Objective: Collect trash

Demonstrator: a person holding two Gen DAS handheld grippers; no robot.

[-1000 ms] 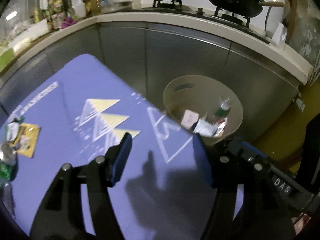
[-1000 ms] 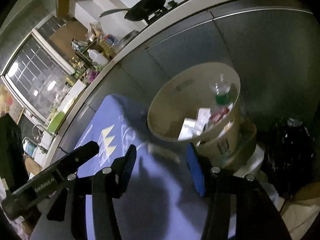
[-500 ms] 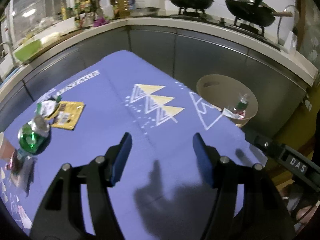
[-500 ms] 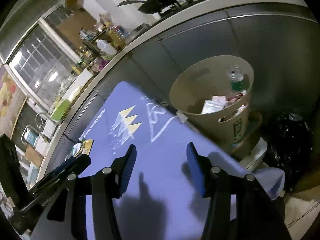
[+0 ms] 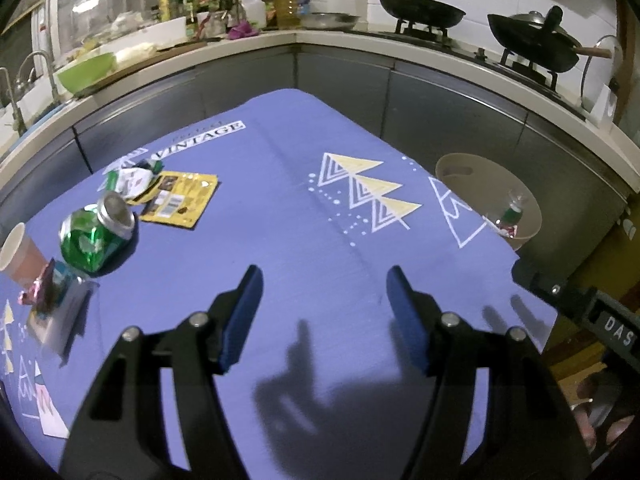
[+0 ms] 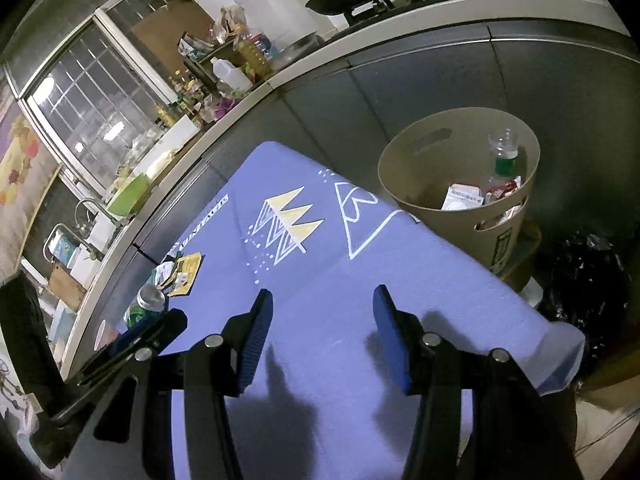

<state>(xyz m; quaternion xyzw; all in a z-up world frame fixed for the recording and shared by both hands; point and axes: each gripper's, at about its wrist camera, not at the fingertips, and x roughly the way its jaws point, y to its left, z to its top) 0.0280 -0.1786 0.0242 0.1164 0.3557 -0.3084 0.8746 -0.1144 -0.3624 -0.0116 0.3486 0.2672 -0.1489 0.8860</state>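
Note:
A beige bin (image 6: pixel 460 168) (image 5: pixel 490 196) stands beyond the table's right edge, holding a plastic bottle (image 6: pixel 505 156) and wrappers. On the blue cloth's left side lie a crushed green can (image 5: pixel 96 234) (image 6: pixel 144 306), a yellow wrapper (image 5: pixel 178 200) (image 6: pixel 185 272), a crumpled white-green packet (image 5: pixel 130 176), a paper cup (image 5: pixel 18 252) and a small carton (image 5: pixel 50 300). My left gripper (image 5: pixel 324 292) hovers open over the cloth's middle, empty. My right gripper (image 6: pixel 322 316) is open and empty over the cloth, nearer the bin. The left gripper's body (image 6: pixel 120 356) shows at the right wrist view's lower left.
The blue tablecloth (image 5: pixel 288 208) covers the table. A grey cabinet run with a counter (image 5: pixel 400 52) curves behind, carrying woks, bottles and a green bowl (image 5: pixel 86 72). A black bag (image 6: pixel 584 280) lies on the floor right of the bin.
Both grippers drew back from the bin toward the table's left; the can, wrappers and cup came into the left wrist view. The bin now looks smaller and further right.

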